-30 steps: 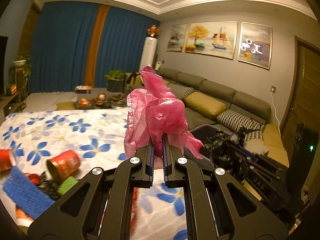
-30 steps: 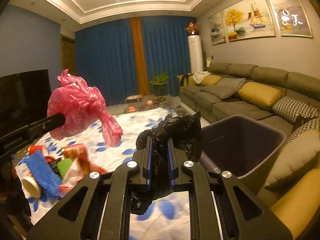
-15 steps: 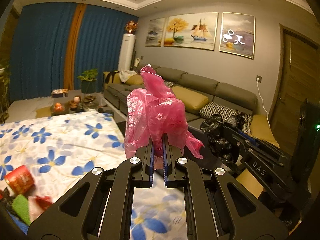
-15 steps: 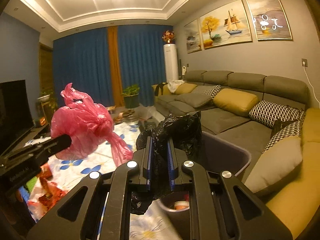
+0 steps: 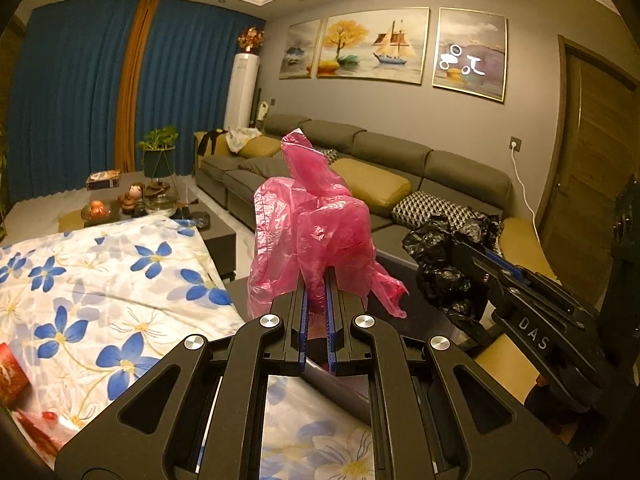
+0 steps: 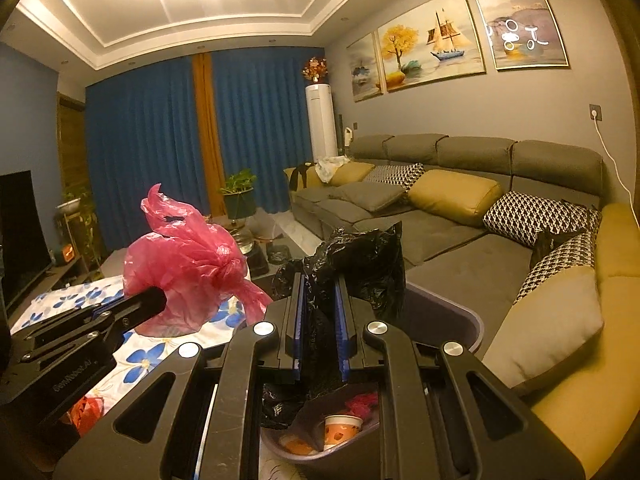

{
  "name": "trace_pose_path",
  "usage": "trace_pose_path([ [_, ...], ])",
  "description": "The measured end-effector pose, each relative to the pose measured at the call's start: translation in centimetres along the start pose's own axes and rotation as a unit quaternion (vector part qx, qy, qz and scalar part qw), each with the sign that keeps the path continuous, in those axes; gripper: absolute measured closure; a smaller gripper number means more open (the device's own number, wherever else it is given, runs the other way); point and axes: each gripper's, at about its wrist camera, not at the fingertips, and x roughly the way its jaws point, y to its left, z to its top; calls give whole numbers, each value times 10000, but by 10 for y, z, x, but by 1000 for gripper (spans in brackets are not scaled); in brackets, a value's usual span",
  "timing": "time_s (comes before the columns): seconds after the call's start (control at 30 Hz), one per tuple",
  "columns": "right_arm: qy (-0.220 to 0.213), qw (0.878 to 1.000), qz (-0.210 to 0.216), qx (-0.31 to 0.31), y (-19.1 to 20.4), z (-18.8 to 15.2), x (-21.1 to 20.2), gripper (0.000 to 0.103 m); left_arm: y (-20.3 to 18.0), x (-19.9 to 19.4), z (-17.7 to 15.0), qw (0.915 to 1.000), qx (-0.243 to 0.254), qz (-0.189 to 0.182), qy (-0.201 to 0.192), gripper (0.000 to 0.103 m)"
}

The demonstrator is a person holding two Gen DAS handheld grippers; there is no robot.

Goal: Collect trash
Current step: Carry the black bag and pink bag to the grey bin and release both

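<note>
1. The pink plastic bag (image 5: 316,236) was pinched in the left tongs (image 5: 316,304), whose jaws were nearly closed on a fold of it; most of the bag bunched up above and ahead of the tips, with a loose flap hanging to their right.
2. The black plastic bag (image 6: 352,264) was clamped in the right tongs (image 6: 319,316), the jaws almost shut on the crumpled film, part of it sticking up past the tips and part trailing down beneath them.
3. The bin (image 6: 460,316), dark and open-topped, sat directly under and just ahead of the right tongs; a paper cup (image 6: 342,428) and other scraps lay in its bottom, below the hanging black film.
4. In the right wrist view the left tongs (image 6: 156,300) stood to the left of the right tongs, carrying the pink bag near the black one but apart from it.
5. Left of and below the left tongs lay the flowered cloth (image 5: 104,280) over the worktop, with a red can (image 5: 10,372) at its near left edge.
6. Beyond both tongs ran the grey sofa (image 6: 460,224) with yellow cushions.
</note>
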Motion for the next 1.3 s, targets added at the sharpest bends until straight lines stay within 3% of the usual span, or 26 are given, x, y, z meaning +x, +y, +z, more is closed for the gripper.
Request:
trace_pose_path([
  [0.6,92,9998,19,157,-6,6,10,88,-6,50,-6,9992,39,-134,368,96],
  [0.97,239,9992,111,293,-8,7,18,81,-1,66,-9,9976,-63,-311,616,93],
  [1.0,257,9991,127,307,-8,7,19,80,0,67,-10,9973,-53,-344,651,85],
  [1.03,277,9990,139,314,-8,7,20,78,1,68,-11,9973,-52,-332,659,70],
  [1.13,327,9988,143,326,-8,6,23,72,5,66,-16,9977,-144,-305,589,39],
  [1.2,351,9986,134,359,-8,5,24,62,14,63,-19,9980,-262,-131,566,26],
  [1.3,327,9988,79,352,-7,3,21,60,31,55,-22,9971,-465,176,568,20],
])
